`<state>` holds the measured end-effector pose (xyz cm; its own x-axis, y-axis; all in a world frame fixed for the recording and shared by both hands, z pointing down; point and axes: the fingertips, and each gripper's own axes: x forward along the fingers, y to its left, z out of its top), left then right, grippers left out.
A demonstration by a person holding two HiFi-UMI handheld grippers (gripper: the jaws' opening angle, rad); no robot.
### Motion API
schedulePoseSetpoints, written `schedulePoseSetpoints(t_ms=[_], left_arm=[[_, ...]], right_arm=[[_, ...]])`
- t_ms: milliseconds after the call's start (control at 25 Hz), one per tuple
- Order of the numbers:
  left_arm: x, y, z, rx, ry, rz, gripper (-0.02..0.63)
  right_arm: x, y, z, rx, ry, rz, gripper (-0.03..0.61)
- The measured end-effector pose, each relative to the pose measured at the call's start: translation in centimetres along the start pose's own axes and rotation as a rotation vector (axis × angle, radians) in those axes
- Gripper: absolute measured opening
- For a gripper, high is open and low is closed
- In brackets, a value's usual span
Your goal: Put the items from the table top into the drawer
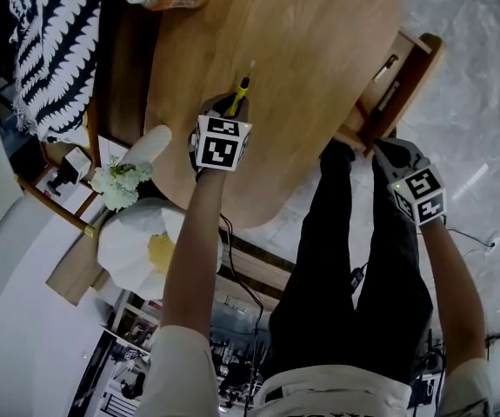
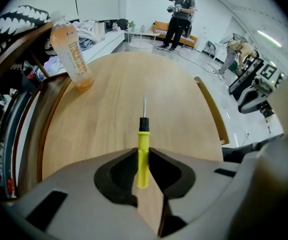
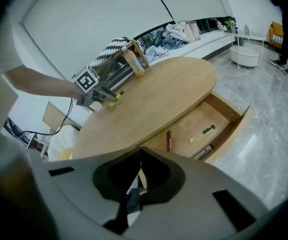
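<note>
Screwdriver point(image 2: 143, 134) sits over the wooden surface point(image 1: 319, 59), well apart from the open drawer point(image 3: 209, 116) — light and stiff, I judge, with the smooth yellow handle the sure place to grip, not the thin shaft. The left gripper point(image 2: 142, 154) has its fingers point(image 2: 123, 166) narrowly apart, clamped on that handle; the right gripper point(image 3: 140, 151) shows fingers together, empty.

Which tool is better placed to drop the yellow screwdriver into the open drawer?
Left: the left tool grips the yellow screwdriver. The right tool is shut and empty, by the drawer.
</note>
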<state>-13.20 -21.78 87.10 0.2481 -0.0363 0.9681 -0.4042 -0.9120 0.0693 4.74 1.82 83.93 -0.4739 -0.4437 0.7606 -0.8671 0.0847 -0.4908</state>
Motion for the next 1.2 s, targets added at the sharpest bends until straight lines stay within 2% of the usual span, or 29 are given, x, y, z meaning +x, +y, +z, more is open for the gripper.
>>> schedulePoseSetpoints(t_ms=[240,760,1040,1200], left_arm=[[0.1,-4.3,0.8,-0.058,-0.036,-0.032,0.08],[0.7,-15.6,1.1,-0.133,-0.066,-0.122,0.08],[2.0,-20.6,1.6,-0.216,-0.098,-0.15,0.08],[3.0,-22.9,2.2,-0.231,-0.114,-0.159,0.08]], right_arm=[[-1.3,-0.5,-0.5,-0.017,0.003,0.002,0.02],[-3.6,-1.7,-2.1,-0.034,0.001,0.017,0.02],[-4.5,-2.4,-3.2,-0.035,0.002,0.019,0.02],[-4.8,-2.9,-3.5,-0.029,-0.003,0.025,0.02]])
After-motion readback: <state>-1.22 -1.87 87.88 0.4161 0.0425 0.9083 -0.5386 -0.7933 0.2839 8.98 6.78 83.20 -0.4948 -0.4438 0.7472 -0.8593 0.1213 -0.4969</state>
